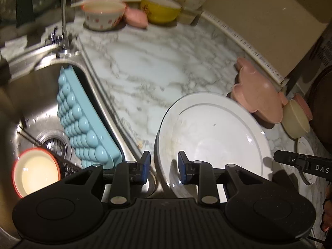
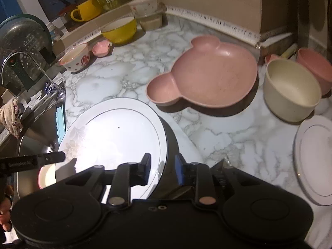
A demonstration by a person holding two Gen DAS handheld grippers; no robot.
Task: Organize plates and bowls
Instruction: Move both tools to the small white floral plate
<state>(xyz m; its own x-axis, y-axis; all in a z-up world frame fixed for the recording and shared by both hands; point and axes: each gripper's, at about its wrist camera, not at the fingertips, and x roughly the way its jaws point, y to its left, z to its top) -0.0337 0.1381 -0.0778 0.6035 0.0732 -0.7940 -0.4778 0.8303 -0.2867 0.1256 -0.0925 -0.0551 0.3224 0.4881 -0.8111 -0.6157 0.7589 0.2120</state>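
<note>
Marble desk (image 2: 128, 78) by the sink (image 1: 41, 108): my right gripper (image 2: 160, 167) and left gripper (image 1: 164, 166), fingers wide, straddle the white plate (image 2: 112, 137) rim; closing off-centre, I judge, could tip it sinkward.

Glossy white plate (image 2: 116, 132), marbled counter (image 2: 217, 137), shiny steel sink (image 1: 37, 95).

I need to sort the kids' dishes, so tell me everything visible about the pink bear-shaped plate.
The pink bear-shaped plate is a speckled, matte dish, plastic-looking, with one big round well and two small ear compartments. It looks empty and sits upright on the marble counter, near the back wall. A cream bowl stands close at its right and the large white plate lies in front; whether either touches it is unclear. Neither tongs holds it.
</note>
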